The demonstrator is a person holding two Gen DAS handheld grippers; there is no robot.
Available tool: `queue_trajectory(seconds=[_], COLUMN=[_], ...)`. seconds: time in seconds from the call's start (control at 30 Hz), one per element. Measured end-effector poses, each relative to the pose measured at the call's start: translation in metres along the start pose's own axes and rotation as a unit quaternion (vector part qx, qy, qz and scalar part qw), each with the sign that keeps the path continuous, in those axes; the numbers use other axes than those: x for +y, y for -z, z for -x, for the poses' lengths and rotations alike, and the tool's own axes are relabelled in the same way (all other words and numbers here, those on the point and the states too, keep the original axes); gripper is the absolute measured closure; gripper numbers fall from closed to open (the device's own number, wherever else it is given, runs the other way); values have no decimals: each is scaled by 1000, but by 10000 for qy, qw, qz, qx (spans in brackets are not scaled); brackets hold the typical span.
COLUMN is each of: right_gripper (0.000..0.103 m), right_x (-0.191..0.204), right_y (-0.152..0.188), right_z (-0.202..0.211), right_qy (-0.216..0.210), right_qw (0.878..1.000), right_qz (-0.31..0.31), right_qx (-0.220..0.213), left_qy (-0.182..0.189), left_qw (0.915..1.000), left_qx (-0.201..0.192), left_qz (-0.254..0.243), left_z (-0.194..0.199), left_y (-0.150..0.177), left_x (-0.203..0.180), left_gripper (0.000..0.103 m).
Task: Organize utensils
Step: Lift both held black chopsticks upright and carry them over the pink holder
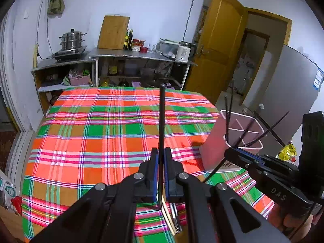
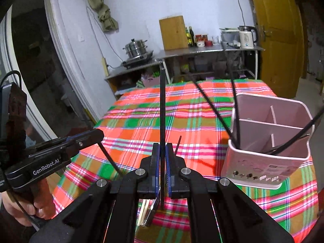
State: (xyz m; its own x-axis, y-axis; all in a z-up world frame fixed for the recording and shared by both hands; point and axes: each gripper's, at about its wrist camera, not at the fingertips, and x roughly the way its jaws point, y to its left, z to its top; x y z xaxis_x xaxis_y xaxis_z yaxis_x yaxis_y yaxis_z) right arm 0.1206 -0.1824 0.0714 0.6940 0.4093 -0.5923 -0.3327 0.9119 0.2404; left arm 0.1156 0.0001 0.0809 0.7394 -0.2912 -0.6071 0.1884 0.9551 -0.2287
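Two black chopsticks are off the desk (image 1: 113,121), one pinched in my left hand-held gripper (image 1: 161,162), one (image 2: 162,109) in my right hand-held gripper (image 2: 162,158). Several already stand in the pink holder (image 2: 269,141) to my right; more utensils (image 2: 146,212) wait below my grippers.

At the tabletop's near edge, the utensils (image 1: 174,218) lie mostly hidden behind the left gripper (image 1: 161,162), their kinds unclear, and the holder's (image 2: 267,141) label print is too small to read.
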Motion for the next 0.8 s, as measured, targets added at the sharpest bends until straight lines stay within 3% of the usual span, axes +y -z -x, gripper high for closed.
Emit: queue_trajectory(seconds=[0.43, 0.8], right_gripper=[98, 98], right_x=[-17, -42], right_y=[-1, 1], right_z=[39, 70], right_qy=[103, 386], right_qw=[9993, 9976], right_qz=[-134, -312], right_qx=[-325, -481], left_qy=[278, 780], left_qw=[9995, 9966], left_qx=[-71, 21], left_qz=[-124, -254], left_z=[13, 2], left_y=[-7, -20], left_x=[-27, -71], left_gripper=[97, 97])
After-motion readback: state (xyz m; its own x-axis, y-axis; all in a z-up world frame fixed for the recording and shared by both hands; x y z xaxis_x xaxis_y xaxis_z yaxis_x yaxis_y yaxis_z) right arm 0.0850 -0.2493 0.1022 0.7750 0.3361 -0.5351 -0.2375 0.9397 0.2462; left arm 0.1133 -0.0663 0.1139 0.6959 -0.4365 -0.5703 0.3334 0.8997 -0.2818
